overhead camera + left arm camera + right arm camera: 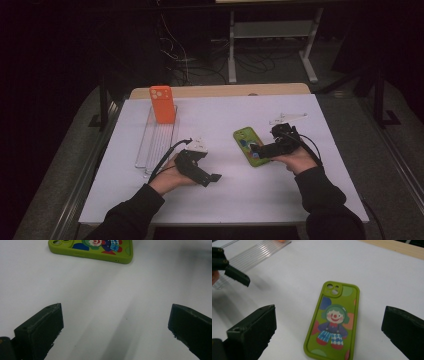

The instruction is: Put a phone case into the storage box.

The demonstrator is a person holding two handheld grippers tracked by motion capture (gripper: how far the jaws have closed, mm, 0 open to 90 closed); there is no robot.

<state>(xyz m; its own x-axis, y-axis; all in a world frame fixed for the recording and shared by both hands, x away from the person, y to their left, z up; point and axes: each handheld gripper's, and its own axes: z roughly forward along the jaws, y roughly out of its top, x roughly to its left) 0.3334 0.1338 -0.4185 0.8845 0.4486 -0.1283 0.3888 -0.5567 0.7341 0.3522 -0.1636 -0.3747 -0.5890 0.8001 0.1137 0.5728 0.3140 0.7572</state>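
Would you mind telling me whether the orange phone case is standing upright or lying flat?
Upright: the orange phone case stands on its bottom edge at the far end of the clear ridged rack, camera cutout on top.

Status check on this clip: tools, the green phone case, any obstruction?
Right tool open, jaws either side of the green phone case, not gripping. Left tool open, empty, short of the case. Case flat on the white table. Nothing in the way.

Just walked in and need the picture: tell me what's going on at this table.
A person holds a gripper in each hand over a white table. The right gripper, jaws open, hovers over a green clown phone case lying flat. The left gripper waits open nearby. An orange phone case stands in a clear rack.
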